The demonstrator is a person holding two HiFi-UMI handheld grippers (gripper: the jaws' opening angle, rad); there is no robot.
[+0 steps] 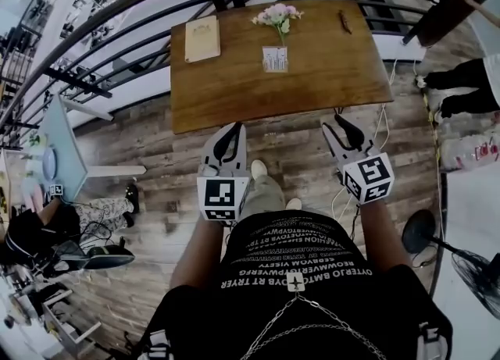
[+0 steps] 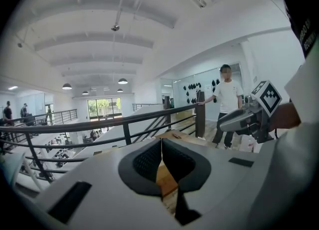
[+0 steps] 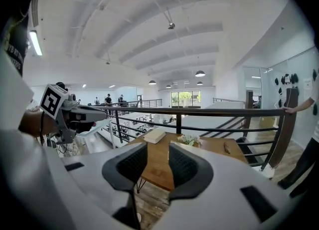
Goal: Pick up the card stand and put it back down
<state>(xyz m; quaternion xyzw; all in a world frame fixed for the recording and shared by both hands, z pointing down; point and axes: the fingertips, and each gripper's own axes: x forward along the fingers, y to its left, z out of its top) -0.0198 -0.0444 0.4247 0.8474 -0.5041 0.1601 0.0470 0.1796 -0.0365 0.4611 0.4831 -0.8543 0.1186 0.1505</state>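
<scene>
One wooden bench (image 1: 234, 93) carries everything; all positions are referenced to it.

- Left gripper (image 1: 232, 133): held off the bench, just short of its near edge, and aimed at it. Jaws are together with nothing between them.
- Right gripper (image 1: 337, 126): also short of the near edge. Jaws are parted and the gap is empty, with the bench top visible through it. Judged the readier of the two for the pick.
- Both look parked in a start posture; the reach is not yet begun.
- Book (image 1: 202, 38): lies at the far-left of the bench, clear of any approach line.
- Card stand (image 1: 275, 59): upright at mid-bench, with flowers (image 1: 277, 15) behind or in it; cannot tell which. It is open to approach from the near edge.
- The stand lies ahead of both grippers and well apart from either.
</scene>
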